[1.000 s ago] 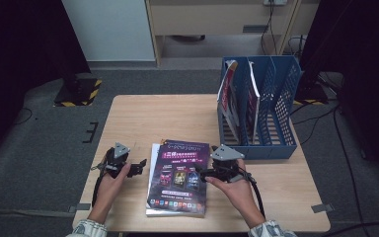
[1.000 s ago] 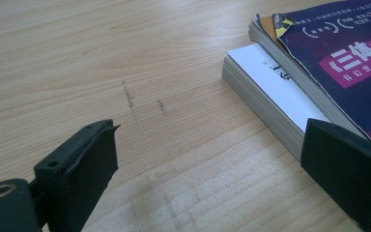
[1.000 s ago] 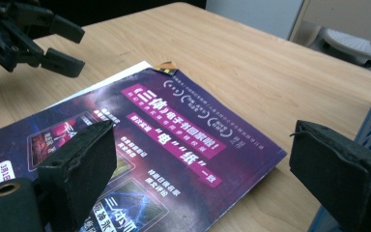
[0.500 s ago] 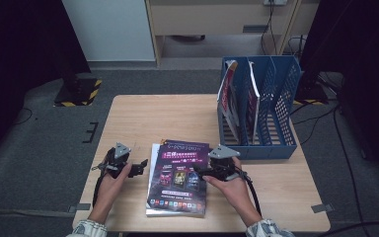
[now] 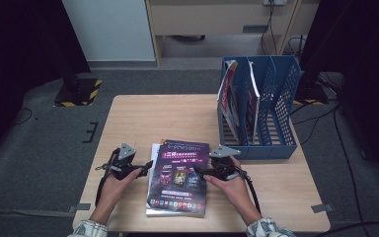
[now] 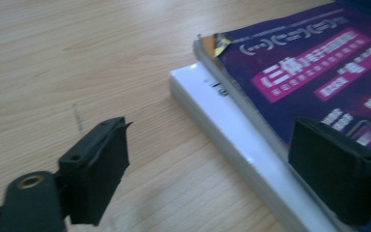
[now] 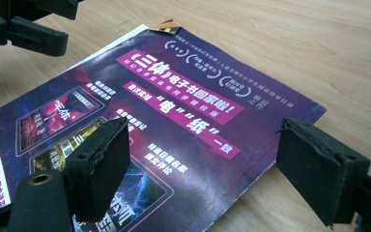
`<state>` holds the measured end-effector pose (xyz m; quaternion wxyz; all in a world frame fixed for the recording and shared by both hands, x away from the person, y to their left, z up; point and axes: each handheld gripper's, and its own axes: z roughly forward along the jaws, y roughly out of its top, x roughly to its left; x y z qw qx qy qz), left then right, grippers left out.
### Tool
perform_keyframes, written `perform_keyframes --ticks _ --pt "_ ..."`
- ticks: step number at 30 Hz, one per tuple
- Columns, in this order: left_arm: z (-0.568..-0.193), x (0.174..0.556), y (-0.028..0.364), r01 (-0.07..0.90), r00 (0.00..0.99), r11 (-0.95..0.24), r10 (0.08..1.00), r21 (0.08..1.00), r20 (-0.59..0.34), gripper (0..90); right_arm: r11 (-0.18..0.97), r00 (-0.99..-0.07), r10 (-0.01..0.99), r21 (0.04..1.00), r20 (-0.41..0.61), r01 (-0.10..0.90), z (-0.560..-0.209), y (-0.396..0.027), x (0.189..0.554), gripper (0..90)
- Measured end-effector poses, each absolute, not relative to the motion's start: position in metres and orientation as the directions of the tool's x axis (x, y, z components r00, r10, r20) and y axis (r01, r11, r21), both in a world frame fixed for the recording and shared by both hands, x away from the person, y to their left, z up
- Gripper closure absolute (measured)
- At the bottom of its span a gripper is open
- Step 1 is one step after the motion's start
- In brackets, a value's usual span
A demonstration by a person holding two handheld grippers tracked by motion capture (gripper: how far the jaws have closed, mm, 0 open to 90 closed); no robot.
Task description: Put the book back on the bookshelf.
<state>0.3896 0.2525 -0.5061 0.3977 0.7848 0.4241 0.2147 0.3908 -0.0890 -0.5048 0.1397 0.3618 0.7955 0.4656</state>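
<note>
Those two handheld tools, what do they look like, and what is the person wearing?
Each is a small black device. The left gripper and right gripper each carry a grey three-cornered plate on top and trail a black cable back along the forearm. Their fingers are blocky black pads with a rough, foam-like surface, on black arms with a brass-coloured rivet. The sleeves are pale and patterned.

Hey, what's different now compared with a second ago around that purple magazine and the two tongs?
The right tongs have sunk a little at the right edge of the purple magazine, and both pairs have just been closing somewhat. The left tongs straddle the stack's left edge. Neither presses on anything yet. The magazine, the white book under it and the blue file rack stayed put.
</note>
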Motion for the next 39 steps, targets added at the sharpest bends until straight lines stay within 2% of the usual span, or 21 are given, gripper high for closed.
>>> perform_keyframes --ticks 9,21,35,39 --pt "-0.501 0.384 0.23 0.469 0.611 -0.359 0.792 0.807 -0.002 31.0 0.323 -0.707 0.694 0.818 0.137 0.476 -0.513 -0.086 0.391 18.5" --pt "-0.51 0.384 0.217 0.484 0.661 -0.427 0.751 0.764 0.001 43.4 0.316 -0.681 0.708 0.779 0.186 0.542 -0.526 -0.09 0.398 13.1" --pt "-0.513 0.383 0.217 0.501 0.666 -0.41 0.745 0.762 -0.037 52.0 0.295 -0.669 0.702 0.756 0.243 0.584 -0.534 -0.092 0.405 9.0" --pt "-0.513 0.383 0.216 0.503 0.667 -0.412 0.744 0.76 -0.037 53.8 0.263 -0.654 0.699 0.747 0.289 0.611 -0.538 -0.09 0.409 7.4"
